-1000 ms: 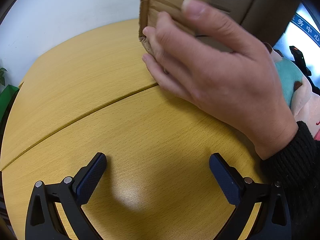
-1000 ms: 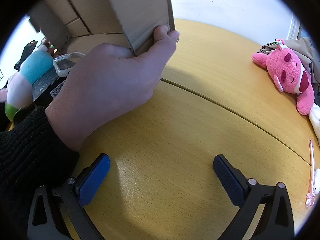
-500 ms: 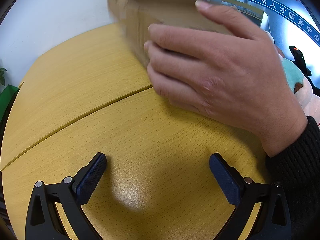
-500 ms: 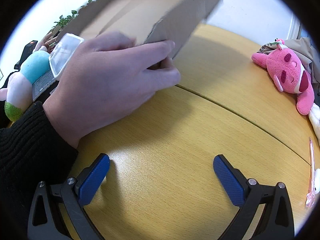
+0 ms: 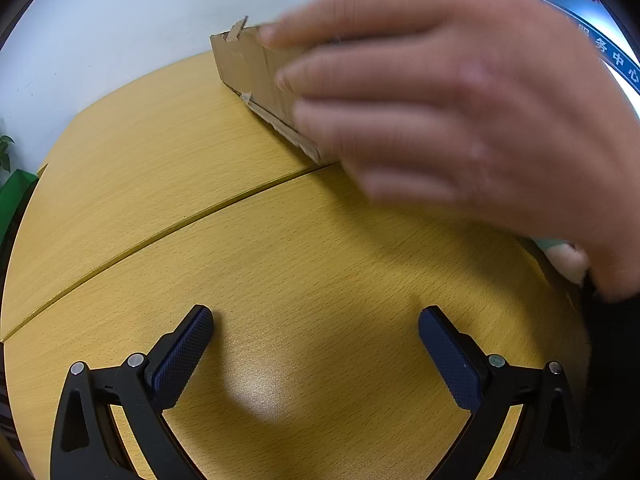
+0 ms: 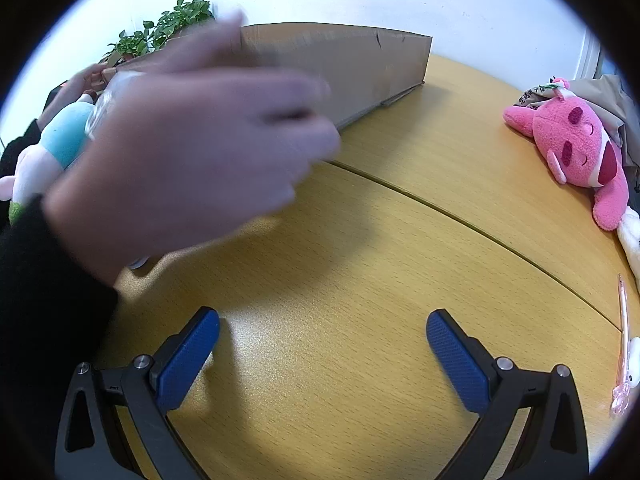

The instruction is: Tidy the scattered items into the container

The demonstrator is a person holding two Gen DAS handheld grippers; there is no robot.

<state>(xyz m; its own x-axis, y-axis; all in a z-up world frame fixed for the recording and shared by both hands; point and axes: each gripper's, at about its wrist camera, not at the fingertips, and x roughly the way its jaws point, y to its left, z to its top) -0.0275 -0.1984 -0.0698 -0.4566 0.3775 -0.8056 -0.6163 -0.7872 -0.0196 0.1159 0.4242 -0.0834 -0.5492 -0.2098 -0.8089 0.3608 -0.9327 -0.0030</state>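
Both claws, left claw [image 5: 316, 344] and right claw [image 6: 323, 346], sit released and empty low over the desk [image 6: 400, 240]. Beyond them, the cardboard box [image 6: 352, 64] stands on the far desk, a blurred hand [image 6: 192, 152] before it. Pink plush [image 6: 576, 148] lies far right.

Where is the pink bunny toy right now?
In the right wrist view, the pink plush toy lies on the yellow table at the far right edge, well right of the cardboard box, with a pink pen nearer the camera.
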